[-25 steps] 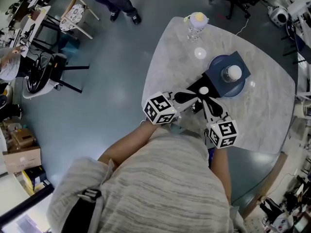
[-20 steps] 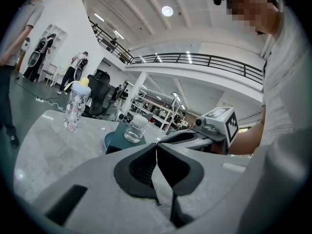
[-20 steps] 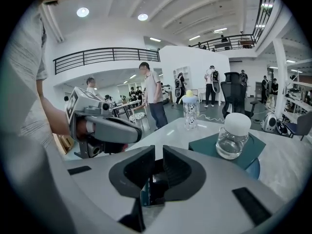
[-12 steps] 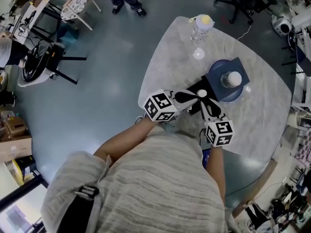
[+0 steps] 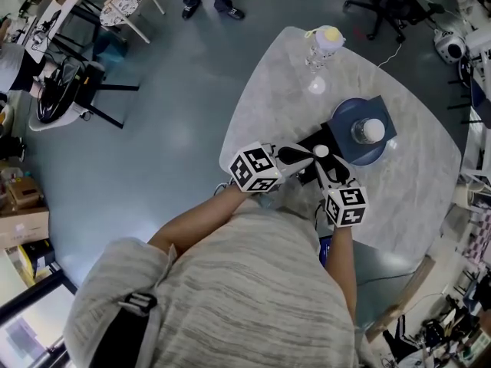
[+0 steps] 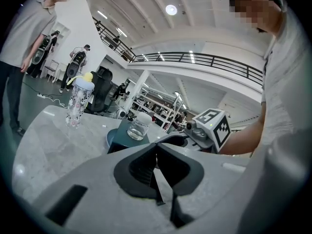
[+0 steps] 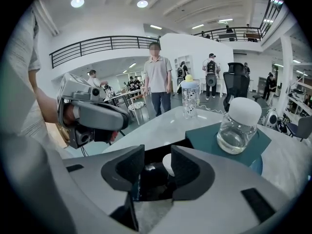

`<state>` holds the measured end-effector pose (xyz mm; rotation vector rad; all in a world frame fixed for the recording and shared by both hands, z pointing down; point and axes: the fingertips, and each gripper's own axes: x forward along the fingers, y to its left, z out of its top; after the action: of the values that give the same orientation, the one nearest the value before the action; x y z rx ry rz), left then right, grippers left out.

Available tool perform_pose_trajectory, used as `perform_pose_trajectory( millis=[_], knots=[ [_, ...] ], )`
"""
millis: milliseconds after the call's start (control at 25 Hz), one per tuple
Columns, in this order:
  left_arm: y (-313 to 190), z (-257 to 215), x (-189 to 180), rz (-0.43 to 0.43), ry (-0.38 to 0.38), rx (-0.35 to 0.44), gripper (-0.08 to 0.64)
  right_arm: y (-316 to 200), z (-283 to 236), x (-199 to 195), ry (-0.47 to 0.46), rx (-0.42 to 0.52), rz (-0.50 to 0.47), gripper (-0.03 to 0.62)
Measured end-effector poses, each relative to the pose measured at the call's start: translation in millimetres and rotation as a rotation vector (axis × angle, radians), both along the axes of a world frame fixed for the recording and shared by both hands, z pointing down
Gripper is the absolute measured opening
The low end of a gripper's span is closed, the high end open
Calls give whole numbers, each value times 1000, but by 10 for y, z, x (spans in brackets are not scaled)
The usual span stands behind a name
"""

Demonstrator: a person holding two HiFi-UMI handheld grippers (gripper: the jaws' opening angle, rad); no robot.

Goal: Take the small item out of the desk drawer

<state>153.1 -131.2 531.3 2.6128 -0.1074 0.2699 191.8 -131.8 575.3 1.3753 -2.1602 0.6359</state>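
Only its own view is showing the right gripper [image 7: 158,168] opening, the white item [image 7: 167,164] between its jaws; the left gripper's [image 6: 157,165] jaws are pressing together, empty

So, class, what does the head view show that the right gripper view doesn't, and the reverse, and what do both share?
Head view only: the wearer's grey top, and the right gripper from outside with its square-marker cube. Right gripper view only: the black balcony railing, ceiling lights, and that gripper's jaws opening, nothing gripped. Both: the small white round item, seen through the jaws' gap, in the black drawer; the clear glass jar with white lid; the yellow-topped patterned bottle.
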Motion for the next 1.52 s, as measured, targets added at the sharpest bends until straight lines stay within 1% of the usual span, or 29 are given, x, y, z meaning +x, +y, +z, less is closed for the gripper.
perform_pose_trajectory(
  millis=[320, 640, 1200, 1360, 1520],
  knots=[
    [-27, 57, -8, 6, -16, -9, 17, -69, 155, 19, 26, -37, 2, 189],
    [-60, 110, 16, 9, -23, -17, 17, -128, 304, 71, 63, -72, 2, 209],
    [-92, 116, 25, 9, -26, -26, 17, -218, 482, 85, 136, -126, -19, 214],
    [-103, 114, -5, 8, -27, -27, 17, -229, 547, 54, 179, -148, -37, 213],
    [-105, 117, -2, 6, -26, -26, 17, -234, 611, 80, 208, -169, -36, 213]
  ],
)
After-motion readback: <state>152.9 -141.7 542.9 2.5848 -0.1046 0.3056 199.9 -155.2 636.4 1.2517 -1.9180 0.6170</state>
